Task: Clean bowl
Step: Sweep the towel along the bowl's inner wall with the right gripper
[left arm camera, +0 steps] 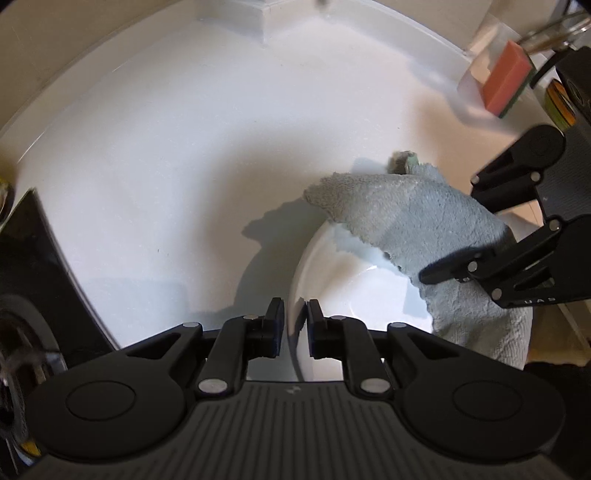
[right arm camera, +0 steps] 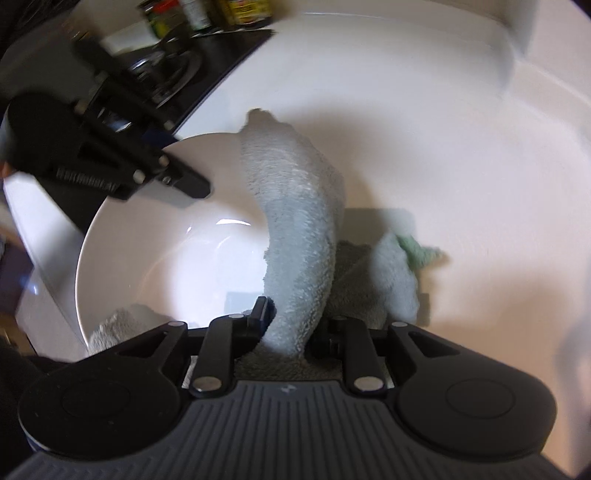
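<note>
The left gripper holds the white bowl by its near rim, which passes between the two fingers set narrowly on either side of it. In the left wrist view the bowl sits at lower right on the white counter.

The right gripper has its fingers closed on a grey-blue cloth. The cloth rises from between them, arches over the right-hand edge of the bowl and ends in a tip beyond the far rim. More of the cloth lies bunched on the counter just right of the bowl, with a green patch at its outer edge.

Left of and beyond the bowl the counter is open white surface up to a raised back edge. A black hob borders the counter on the left, near the bowl's rim. At the far right an orange sponge stands in a clear holder.
</note>
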Demonstrator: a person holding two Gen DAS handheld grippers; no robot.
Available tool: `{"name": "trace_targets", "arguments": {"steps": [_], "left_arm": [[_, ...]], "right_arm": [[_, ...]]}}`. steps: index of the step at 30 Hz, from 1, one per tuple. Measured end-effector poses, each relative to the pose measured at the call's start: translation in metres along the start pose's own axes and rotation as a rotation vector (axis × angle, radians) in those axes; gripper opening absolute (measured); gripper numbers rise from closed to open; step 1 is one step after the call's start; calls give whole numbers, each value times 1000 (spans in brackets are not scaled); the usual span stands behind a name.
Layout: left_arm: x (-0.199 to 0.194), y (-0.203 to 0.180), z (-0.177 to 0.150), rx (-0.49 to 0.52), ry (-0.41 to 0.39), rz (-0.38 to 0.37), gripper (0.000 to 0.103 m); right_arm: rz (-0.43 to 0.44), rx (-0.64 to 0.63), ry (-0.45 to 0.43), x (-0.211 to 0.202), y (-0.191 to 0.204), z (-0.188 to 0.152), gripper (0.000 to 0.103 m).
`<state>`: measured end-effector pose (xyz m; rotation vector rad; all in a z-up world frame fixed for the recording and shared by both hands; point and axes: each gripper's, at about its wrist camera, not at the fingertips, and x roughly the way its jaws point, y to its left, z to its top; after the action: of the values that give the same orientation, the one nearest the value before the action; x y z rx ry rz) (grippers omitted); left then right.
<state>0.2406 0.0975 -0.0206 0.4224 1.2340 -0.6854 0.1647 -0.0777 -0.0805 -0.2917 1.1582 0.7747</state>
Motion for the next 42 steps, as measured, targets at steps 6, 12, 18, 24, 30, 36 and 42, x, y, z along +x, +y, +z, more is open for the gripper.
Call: {"name": "trace_targets", "arguments": {"steps": [6,12,18,24,30,36,42], "left_arm": [[12,1,23,50,29,-103,16],[12,-10,14,43,31,-28,10],[4,-10,-10,-89,-38,47,10],[2,-16,-20,-112,-65,63,12],[1,1,0,-44,-13,-2,19],[7,10,20,13,8,-95,19],[13,4,22,-4,-5,-96,14]], "right_arm": [[25,-186,39,-1,8,3,19],[19,-236,40,1,0,20,18],[-64,34,-6,0,-6,24,16],[-40,196,-26,-6,-1,-20,17],[-11,73,-13,40,14,23,18],[0,-113,30,47,22,37,19],[40,-315,81,45,16,54,19]]}}
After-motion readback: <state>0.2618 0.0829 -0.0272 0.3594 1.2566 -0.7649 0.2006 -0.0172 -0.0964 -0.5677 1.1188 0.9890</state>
